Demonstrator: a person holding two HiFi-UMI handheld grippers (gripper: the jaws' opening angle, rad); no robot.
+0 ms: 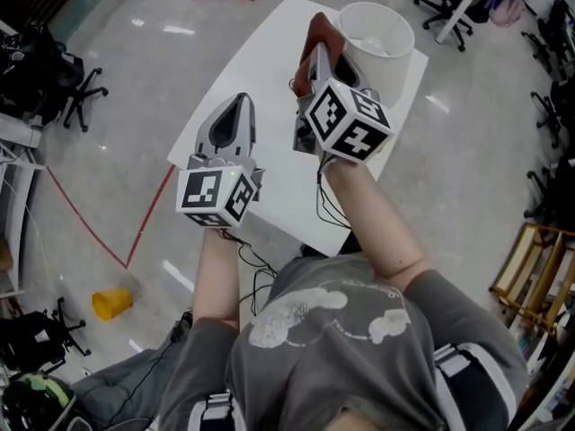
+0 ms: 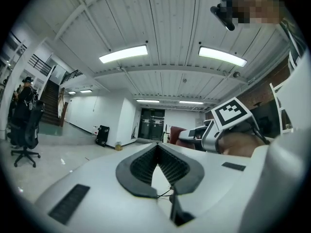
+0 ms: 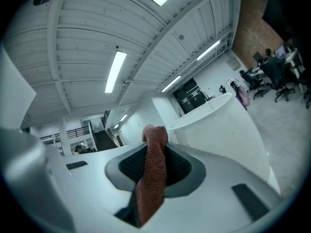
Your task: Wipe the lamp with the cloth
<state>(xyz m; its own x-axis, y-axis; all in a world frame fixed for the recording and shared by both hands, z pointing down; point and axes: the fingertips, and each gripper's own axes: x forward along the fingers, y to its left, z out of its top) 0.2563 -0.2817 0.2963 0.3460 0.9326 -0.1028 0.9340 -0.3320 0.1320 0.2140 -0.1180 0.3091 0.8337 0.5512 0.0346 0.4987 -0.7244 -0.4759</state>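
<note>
The right gripper (image 1: pixel 316 61) pinches the red cloth (image 1: pixel 322 30), with the white lamp (image 1: pixel 382 39) just beside it at 2 o'clock. The left gripper (image 1: pixel 236 106), jaws pressed together on nothing, hovers over bare bench (image 1: pixel 260 88) near its 9 o'clock edge.

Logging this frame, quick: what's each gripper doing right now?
Left gripper: closed, nothing between its jaws.
Right gripper: closed on the cloth.

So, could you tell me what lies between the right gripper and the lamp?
Only the cloth, clamped in the right gripper and poking up beside the lamp; the right gripper view shows nothing else between them.
</note>
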